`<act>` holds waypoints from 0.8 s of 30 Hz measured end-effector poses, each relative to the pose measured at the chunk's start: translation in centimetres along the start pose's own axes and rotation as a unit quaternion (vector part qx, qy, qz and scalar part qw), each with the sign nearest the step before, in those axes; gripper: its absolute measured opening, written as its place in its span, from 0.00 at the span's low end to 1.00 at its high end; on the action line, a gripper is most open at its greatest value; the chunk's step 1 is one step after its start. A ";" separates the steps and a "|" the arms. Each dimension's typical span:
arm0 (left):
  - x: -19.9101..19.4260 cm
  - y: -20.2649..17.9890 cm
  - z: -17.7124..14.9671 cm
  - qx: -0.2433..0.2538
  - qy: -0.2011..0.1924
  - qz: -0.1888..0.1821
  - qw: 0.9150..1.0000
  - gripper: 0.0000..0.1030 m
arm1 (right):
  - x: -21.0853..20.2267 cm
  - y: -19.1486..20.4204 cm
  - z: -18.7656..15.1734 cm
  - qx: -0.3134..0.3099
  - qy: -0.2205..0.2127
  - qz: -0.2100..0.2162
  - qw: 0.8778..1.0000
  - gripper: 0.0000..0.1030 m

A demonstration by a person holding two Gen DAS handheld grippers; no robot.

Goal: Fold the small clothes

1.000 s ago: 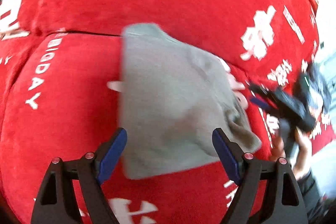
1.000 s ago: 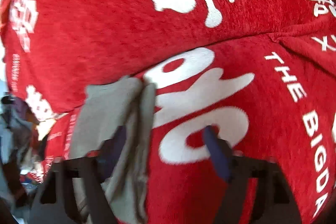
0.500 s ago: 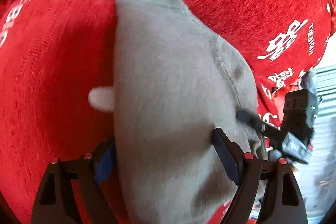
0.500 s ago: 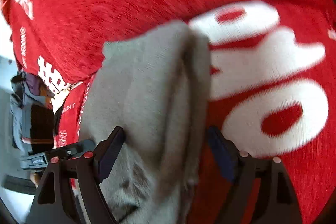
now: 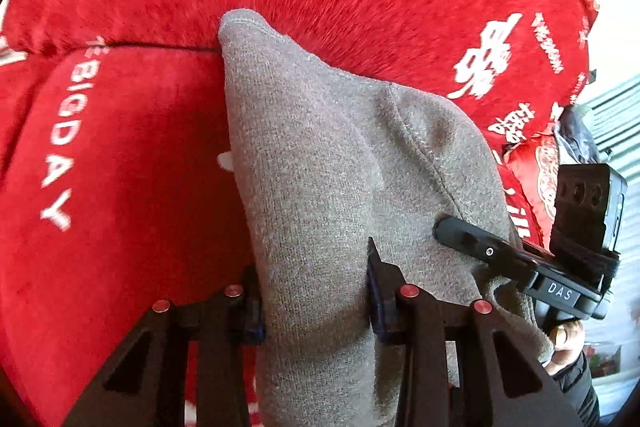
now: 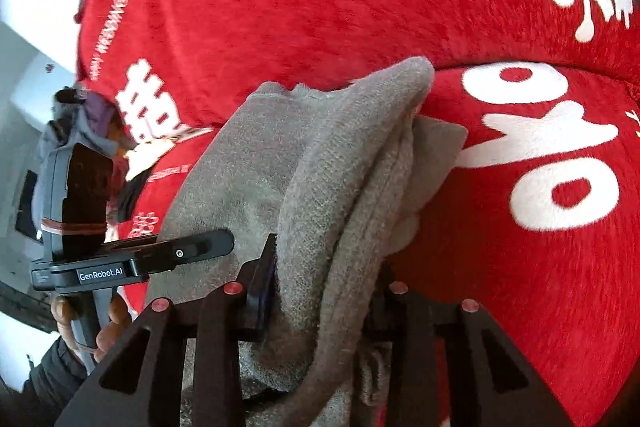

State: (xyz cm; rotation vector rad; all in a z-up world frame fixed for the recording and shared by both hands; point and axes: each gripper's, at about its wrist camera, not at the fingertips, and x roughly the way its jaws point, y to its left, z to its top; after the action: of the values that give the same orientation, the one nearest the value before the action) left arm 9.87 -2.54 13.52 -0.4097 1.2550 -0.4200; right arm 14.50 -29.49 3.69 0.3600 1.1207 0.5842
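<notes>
A small grey knitted garment (image 5: 328,155) lies bunched on a red plush sofa cover. My left gripper (image 5: 316,301) straddles its near edge; the jaws are closing and both pads press into the cloth. In the right wrist view the garment (image 6: 320,155) stands in thick folds. My right gripper (image 6: 324,295) pinches one fold, its jaws also closing with cloth between them. Each gripper shows in the other's view: the right gripper (image 5: 452,233) at the garment's right side, the left gripper (image 6: 216,243) at its left side.
The red sofa cover (image 5: 120,187) carries white lettering, and a seam (image 5: 152,45) divides seat from backrest. A red patterned cushion (image 5: 548,171) and a dark heap of clothes (image 6: 88,123) lie at the sofa's end. A person's hand (image 6: 108,331) holds the left gripper's handle.
Both pairs of jaws went from wide apart around the garment to narrow, pinching its cloth. Both cameras drew back a little, so more of the sofa shows.
</notes>
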 end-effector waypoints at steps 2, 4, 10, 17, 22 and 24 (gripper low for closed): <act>-1.7 -0.1 -1.0 0.009 -0.008 0.005 1.000 0.37 | -1.1 1.5 -0.9 -0.008 -0.007 0.006 1.000 0.35; -3.5 0.1 -2.5 0.013 -0.015 0.008 1.000 0.37 | -2.2 3.4 -2.0 -0.024 -0.012 0.004 1.000 0.35; -7.5 0.7 -6.7 0.017 -0.030 0.011 0.999 0.37 | -3.0 8.8 -4.7 -0.056 -0.020 0.001 0.998 0.35; -8.4 2.5 -11.3 0.011 -0.039 0.025 0.999 0.37 | -2.4 11.3 -8.7 -0.080 -0.017 -0.008 0.997 0.35; -7.0 4.0 -13.5 0.015 -0.038 0.036 0.999 0.37 | -0.7 11.3 -11.4 -0.094 -0.016 -0.027 0.995 0.35; -6.3 4.4 -14.2 0.018 -0.037 0.035 0.999 0.37 | -0.2 11.2 -12.3 -0.093 -0.019 -0.033 0.995 0.35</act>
State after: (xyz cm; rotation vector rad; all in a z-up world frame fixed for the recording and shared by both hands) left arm -5.02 3.53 12.69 -0.3463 1.1849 -0.3651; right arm 0.26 -20.93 5.01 0.1723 1.0279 0.6149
